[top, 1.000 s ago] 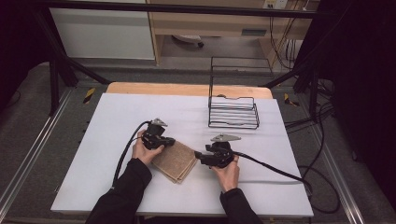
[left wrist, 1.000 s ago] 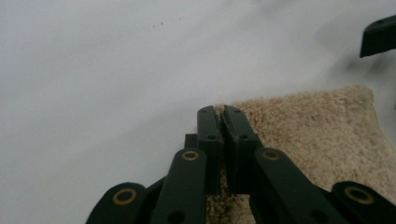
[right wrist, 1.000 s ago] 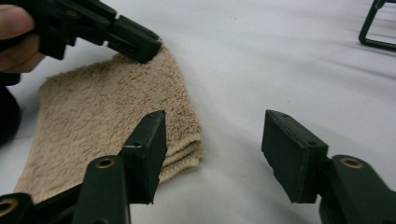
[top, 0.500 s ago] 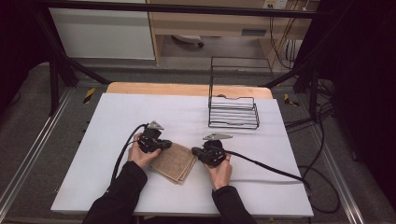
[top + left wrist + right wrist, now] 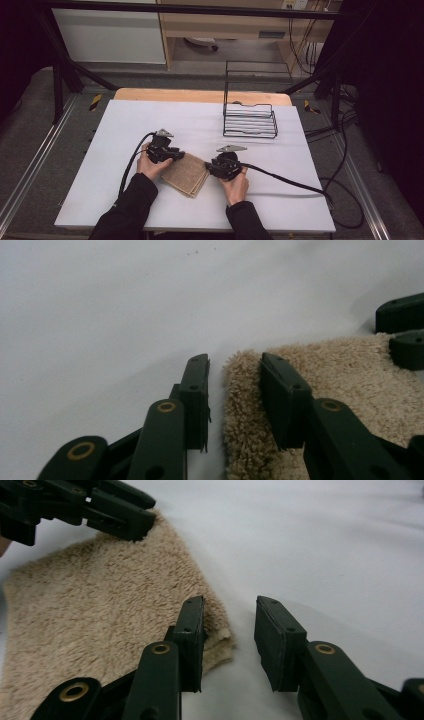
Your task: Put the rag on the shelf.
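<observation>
In the high view the folded beige terry towel [image 5: 187,175] lies between the two claws, and its corners nearest them are hidden under the left claw [image 5: 176,155] and the right claw [image 5: 212,167]; at that size the jaws cannot be made out. In the left claw view the towel [image 5: 350,375] runs off the bottom and right edges beyond the claw [image 5: 234,385]. In the right claw view it [image 5: 100,615] is cut off left of the claw [image 5: 230,630], and the other claw's body passes the top-left edge.

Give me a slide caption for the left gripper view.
Left gripper with open jaws straddling the edge of a folded beige towel on the white table.
</observation>
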Tool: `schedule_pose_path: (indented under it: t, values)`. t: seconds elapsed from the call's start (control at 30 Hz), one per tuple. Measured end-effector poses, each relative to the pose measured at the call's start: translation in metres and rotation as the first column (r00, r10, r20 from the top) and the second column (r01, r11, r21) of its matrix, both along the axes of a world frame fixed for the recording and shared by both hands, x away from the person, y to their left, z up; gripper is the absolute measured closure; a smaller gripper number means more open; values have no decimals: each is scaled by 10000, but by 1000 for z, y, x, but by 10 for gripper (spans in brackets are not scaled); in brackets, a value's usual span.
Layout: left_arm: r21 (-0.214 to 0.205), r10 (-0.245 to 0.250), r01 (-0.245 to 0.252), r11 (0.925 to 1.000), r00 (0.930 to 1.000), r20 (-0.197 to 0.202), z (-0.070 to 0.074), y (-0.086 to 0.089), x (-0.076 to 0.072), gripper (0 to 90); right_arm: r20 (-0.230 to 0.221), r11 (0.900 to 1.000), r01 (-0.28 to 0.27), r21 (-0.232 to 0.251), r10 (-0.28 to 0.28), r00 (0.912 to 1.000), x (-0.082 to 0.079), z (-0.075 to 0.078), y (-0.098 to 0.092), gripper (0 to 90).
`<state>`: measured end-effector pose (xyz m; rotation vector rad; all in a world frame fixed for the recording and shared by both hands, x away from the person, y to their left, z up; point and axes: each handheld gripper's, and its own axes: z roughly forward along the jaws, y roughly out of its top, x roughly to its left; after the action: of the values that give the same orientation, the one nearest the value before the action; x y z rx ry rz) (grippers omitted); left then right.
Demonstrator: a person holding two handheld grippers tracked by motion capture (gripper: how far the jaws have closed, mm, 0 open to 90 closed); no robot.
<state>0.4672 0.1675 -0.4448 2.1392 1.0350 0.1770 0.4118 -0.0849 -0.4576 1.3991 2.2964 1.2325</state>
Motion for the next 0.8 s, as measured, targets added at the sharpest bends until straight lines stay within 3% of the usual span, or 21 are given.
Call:
schedule_pose_path:
  t: [0.2, 0.27, 0.4, 0.53, 0.8]
  values:
    - [-179, 32, -37, 9998, 9996, -290, -1, 2, 2, 644, -439, 9990, 6, 456, 14, 9990, -3, -1, 2, 781]
    - [-362, -143, 126, 9993, 9988, -479, 0, 2, 1, 712, -460, 9986, 29, 523, -5, 9989, -3, 0, 2, 836]
    - [-251, -259, 249, 9994, 9988, -420, 3, 2, -2, 827, -436, 9977, 86, 667, -57, 9990, -3, 2, 2, 859]
    - [-306, -283, 278, 9991, 9994, -185, 9, 3, -6, 842, -185, 9959, -106, 901, 123, 9998, -5, 9, -1, 862]
    - [-851, -234, 287, 9960, 9978, 622, 31, 15, -25, 846, 411, 9847, -956, 1455, 905, 9950, -8, 27, -7, 862]
